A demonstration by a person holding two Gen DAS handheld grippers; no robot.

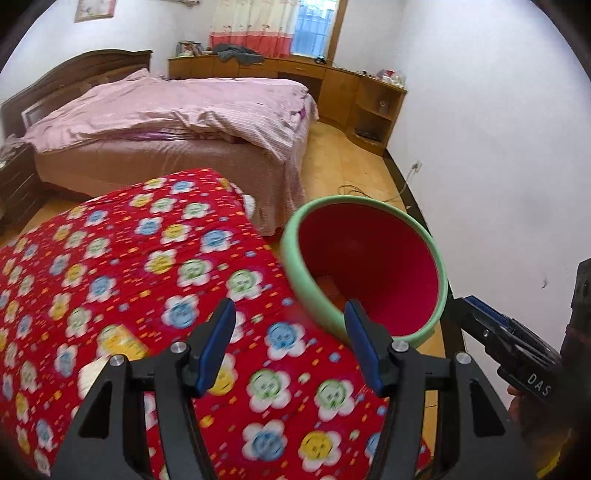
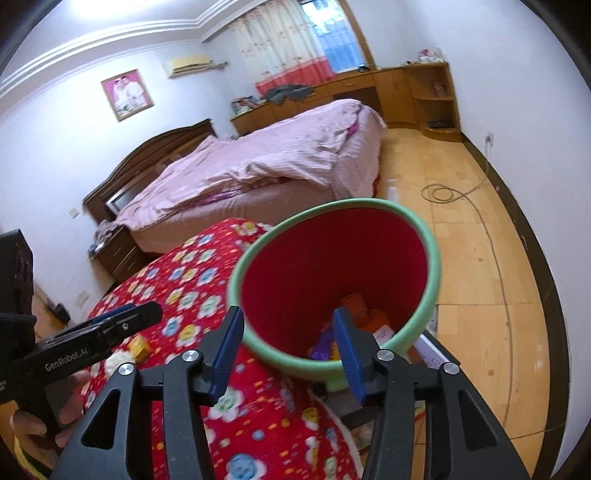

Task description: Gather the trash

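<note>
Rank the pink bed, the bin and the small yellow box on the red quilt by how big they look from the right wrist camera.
1. Pink bed, although it is farther away.
2. Bin, enlarged by nearness.
3. Yellow box, clearly smallest.

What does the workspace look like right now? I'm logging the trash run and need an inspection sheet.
Surface: red flowered quilt covering the work surface.
Job's things: green-rimmed red bin beside the quilt's edge, orange and purple wrappers already at its bottom; yellow packet and a white scrap lie on the quilt.
Clutter: grey clothes on the far cabinet.
Grippers: left gripper open, nothing between its fingers; right gripper open, empty, over the bin's near rim.
Cables: coiled cable on the wooden floor, running along the wall.
Surroundings: bed with pink bedding, curtained window, framed picture.
</note>
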